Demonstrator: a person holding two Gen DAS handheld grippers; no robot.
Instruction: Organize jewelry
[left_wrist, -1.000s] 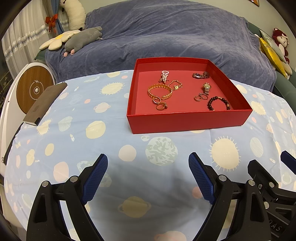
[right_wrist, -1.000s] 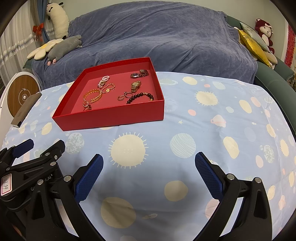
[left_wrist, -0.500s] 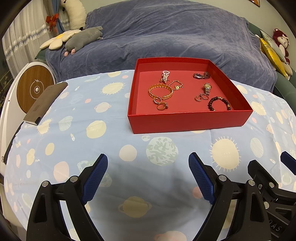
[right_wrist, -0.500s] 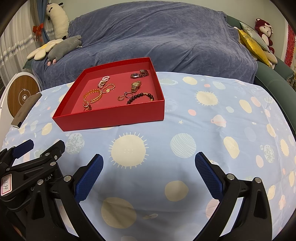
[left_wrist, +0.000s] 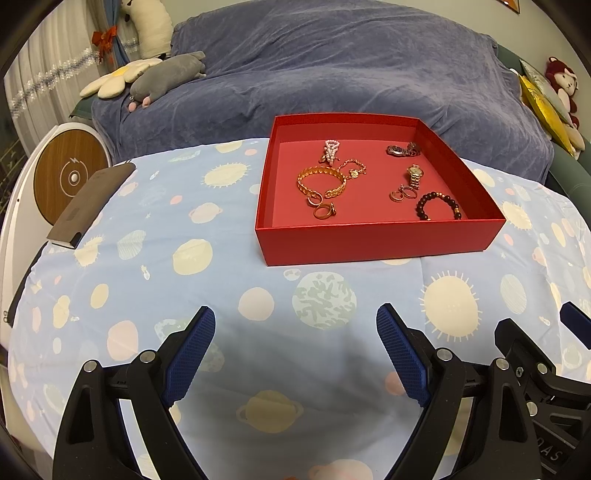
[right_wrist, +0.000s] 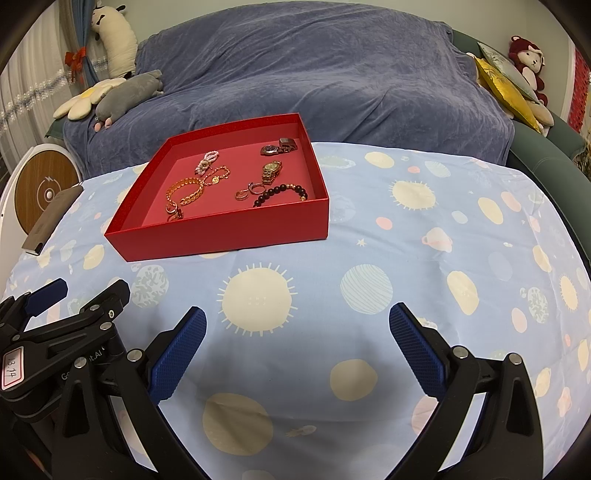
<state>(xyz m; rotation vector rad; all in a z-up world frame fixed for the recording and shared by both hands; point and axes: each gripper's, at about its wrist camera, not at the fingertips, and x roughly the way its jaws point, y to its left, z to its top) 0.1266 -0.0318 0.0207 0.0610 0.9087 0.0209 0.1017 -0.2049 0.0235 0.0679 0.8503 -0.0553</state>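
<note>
Right now you hold both claws low over the near edge of the counter (left_wrist: 122, 266), side by side and well back from the red tray (left_wrist: 376, 238), so each camera takes in the whole tray. Your left claw (left_wrist: 295, 350) has its blue pads spread wide with nothing between them; your right claw (right_wrist: 297, 349) is just as wide apart and just as bare.

All the jewelry in view lies inside the tray, which sits toward the far edge of the counter, left of its middle; none shows on the patterned cloth. On the tray's left half lie a pink bead piece (left_wrist: 331, 149), a thin gold chain (left_wrist: 352, 170), a broad gold bracelet (left_wrist: 320, 181) and two rings (left_wrist: 320, 206) near the front wall. On the right half lie a dark watch (left_wrist: 400, 149) at the back, a gold watch (left_wrist: 414, 175), a pair of small hoops (left_wrist: 402, 193) and a dark bead bracelet (left_wrist: 437, 205) by the front right corner.

The pieces lie spaced out, though the chain touches the bracelet. That would fit jewelry already laid away, or loose pieces waiting to be sorted; you cannot tell which from this.
</note>
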